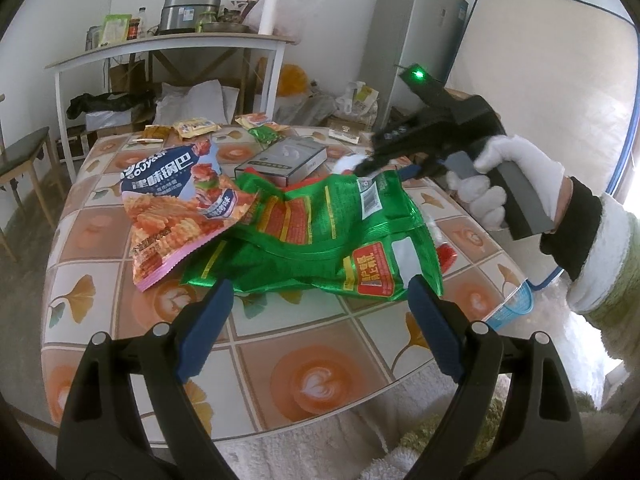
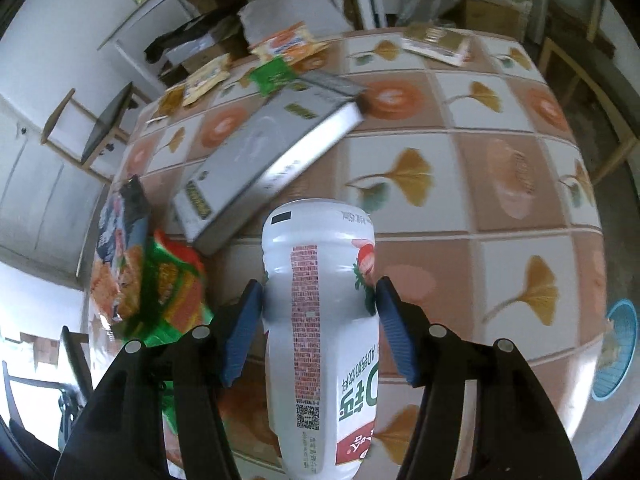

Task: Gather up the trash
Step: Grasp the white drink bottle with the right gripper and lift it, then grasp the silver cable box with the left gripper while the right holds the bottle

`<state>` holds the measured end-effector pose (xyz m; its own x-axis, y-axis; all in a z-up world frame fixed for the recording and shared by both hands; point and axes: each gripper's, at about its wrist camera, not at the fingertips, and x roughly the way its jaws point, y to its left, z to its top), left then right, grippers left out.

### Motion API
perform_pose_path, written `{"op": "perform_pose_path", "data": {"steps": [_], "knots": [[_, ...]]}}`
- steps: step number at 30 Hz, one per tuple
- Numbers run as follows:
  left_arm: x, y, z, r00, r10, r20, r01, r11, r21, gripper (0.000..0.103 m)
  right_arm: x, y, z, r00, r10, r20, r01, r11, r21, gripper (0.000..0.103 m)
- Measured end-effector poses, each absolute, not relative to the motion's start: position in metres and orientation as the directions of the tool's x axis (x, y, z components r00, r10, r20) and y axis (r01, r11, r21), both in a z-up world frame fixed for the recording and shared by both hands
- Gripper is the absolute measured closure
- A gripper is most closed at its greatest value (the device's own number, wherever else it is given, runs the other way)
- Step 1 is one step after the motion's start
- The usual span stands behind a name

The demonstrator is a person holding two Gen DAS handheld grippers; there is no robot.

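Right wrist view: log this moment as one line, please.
right gripper: shut on white bottle | left gripper: open, empty, before green snack bag | table: grey box, wrappers remain

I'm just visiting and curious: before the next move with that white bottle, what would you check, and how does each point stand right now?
1. White bottle between the right tongs: ok, both blue pads touch its sides.
2. Bottle clear of the table: cannot tell.
3. Grey box out of the bottle's way: ok, it lies beyond it.
4. Left tongs free: ok, open and empty.
5. Green bag and blue snack bag yet to be collected: ok, both on the table.
6. Trash bin: cannot tell, none identifiable.
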<state>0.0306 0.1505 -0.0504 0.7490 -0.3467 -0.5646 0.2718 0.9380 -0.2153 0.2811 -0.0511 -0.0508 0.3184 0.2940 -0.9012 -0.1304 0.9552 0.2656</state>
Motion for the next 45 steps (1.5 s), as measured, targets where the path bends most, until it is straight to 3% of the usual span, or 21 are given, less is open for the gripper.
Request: {"op": "perform_pose_path", "data": {"steps": [10, 16, 22, 31, 41, 45], "knots": [[0.031, 0.145, -0.05, 0.746, -0.354, -0.564, 0.283, 0.935, -0.213, 0.018, 0.275, -0.105, -0.051, 0.347, 0.275, -0.896, -0.054, 0.96, 0.274, 0.046], [0.031, 0.143, -0.05, 0.745, -0.351, -0.566, 0.282, 0.936, -0.21, 0.018, 0.266, -0.109, -0.046, 0.358, 0.296, -0.886, -0.063, 0.954, 0.293, 0.045], [0.032, 0.141, -0.051, 0.743, -0.351, -0.57, 0.28, 0.937, -0.211, 0.018, 0.245, -0.112, -0.049, 0.351, 0.304, -0.886, -0.073, 0.952, 0.298, 0.038], [0.033, 0.135, -0.05, 0.736, -0.351, -0.578, 0.288, 0.936, -0.202, 0.018, 0.215, -0.103, -0.06, 0.339, 0.257, -0.905, -0.121, 0.966, 0.229, 0.037], [0.051, 0.135, 0.006, 0.752, -0.415, -0.513, 0.348, 0.91, -0.226, 0.018, 0.205, -0.114, -0.065, 0.367, 0.277, -0.888, -0.109, 0.961, 0.254, 0.043], [0.097, 0.132, 0.028, 0.724, -0.433, -0.537, 0.32, 0.901, -0.294, 0.018, 0.202, -0.125, -0.067, 0.385, 0.301, -0.873, -0.092, 0.953, 0.288, 0.043]]}}
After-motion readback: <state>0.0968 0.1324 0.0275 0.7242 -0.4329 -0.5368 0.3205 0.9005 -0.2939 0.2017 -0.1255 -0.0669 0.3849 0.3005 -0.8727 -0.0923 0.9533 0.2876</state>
